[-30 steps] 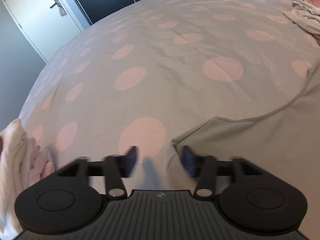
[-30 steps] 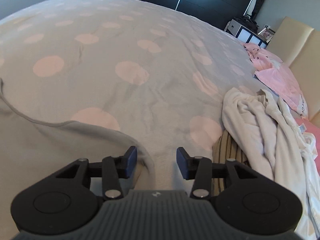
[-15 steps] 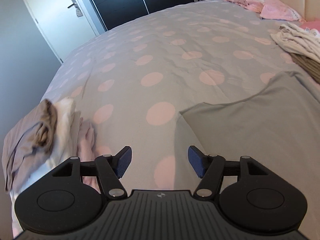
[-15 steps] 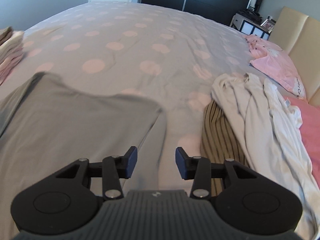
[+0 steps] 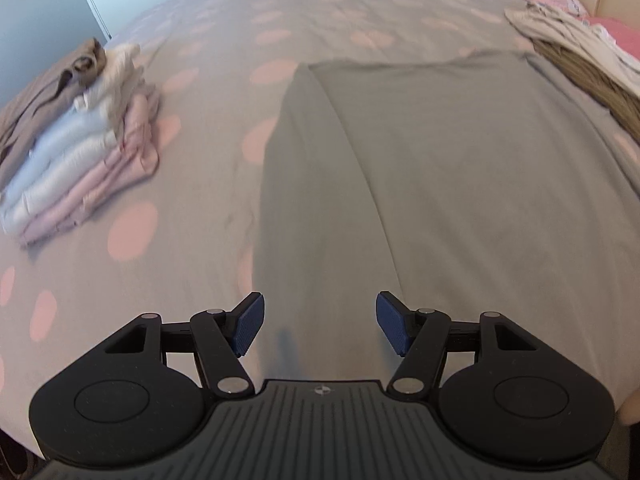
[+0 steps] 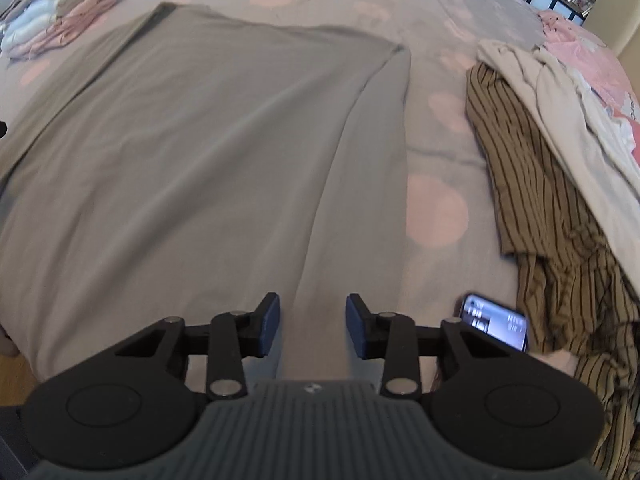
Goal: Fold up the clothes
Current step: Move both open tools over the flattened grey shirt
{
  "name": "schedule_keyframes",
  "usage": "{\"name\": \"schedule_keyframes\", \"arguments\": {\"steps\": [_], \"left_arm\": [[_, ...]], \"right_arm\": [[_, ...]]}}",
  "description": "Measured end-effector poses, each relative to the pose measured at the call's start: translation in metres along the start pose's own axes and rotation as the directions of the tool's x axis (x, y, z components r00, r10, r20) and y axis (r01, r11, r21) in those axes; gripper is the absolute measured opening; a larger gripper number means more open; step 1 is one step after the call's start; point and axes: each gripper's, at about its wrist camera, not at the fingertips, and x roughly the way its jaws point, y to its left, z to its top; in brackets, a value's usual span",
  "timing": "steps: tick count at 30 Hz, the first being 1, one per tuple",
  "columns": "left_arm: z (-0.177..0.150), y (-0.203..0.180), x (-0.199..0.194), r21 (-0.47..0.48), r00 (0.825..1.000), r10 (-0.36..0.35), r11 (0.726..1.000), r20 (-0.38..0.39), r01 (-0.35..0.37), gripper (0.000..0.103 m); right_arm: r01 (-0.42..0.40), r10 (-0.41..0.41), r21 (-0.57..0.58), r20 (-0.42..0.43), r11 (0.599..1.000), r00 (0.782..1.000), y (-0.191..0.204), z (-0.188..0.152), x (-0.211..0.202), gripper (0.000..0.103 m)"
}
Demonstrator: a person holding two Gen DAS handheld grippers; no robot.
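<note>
A grey garment (image 5: 460, 184) lies spread flat on the polka-dot bed; it also shows in the right wrist view (image 6: 200, 152). Its left side is folded in as a long strip (image 5: 304, 200) and its right side likewise (image 6: 360, 184). My left gripper (image 5: 319, 327) is open and empty, hovering over the near end of the left strip. My right gripper (image 6: 313, 327) is open and empty over the near end of the right strip.
A stack of folded clothes (image 5: 76, 140) sits at the left, also in the right wrist view (image 6: 60, 16). A pile of unfolded clothes with a brown striped shirt (image 6: 560, 216) lies at the right. A phone (image 6: 494, 325) with a lit screen lies beside it. Pink pillows (image 6: 576, 48) are at the far right.
Both grippers have pulled back from the garment's far edge toward its near end and stayed open. The garment now lies flat with both sides folded in.
</note>
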Motion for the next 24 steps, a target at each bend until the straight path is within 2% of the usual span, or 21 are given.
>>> {"name": "schedule_keyframes", "arguments": {"steps": [2,3,5,11,17,24], "left_arm": [[-0.007,-0.004,0.005,-0.006,1.0,0.0,1.0,-0.024,0.0,0.061],[-0.01,-0.005,0.007,-0.008,0.999,-0.001,1.0,-0.035,0.001,0.061],[-0.015,-0.007,0.011,0.0,0.999,0.013,1.0,-0.05,-0.013,0.06],[-0.016,-0.005,0.021,-0.013,0.996,0.032,0.999,-0.083,-0.033,0.06],[-0.016,-0.006,0.021,-0.015,0.996,0.024,1.0,-0.084,-0.026,0.06],[-0.013,-0.003,0.024,-0.022,0.996,0.013,1.0,-0.085,-0.015,0.06]], "right_arm": [[0.013,-0.013,-0.006,-0.015,1.0,1.0,0.0,-0.004,0.003,0.02],[0.018,-0.018,-0.012,-0.015,1.0,1.0,0.0,-0.005,0.002,0.017],[0.025,-0.025,-0.024,-0.016,0.999,1.0,0.0,-0.005,0.001,0.005],[0.064,-0.066,-0.038,-0.033,0.997,0.997,-0.007,0.001,-0.003,0.003],[0.131,-0.129,0.033,-0.058,0.991,0.99,-0.04,0.01,-0.013,0.003],[0.297,-0.291,0.099,-0.07,0.95,0.954,-0.104,0.031,-0.032,0.003]]}}
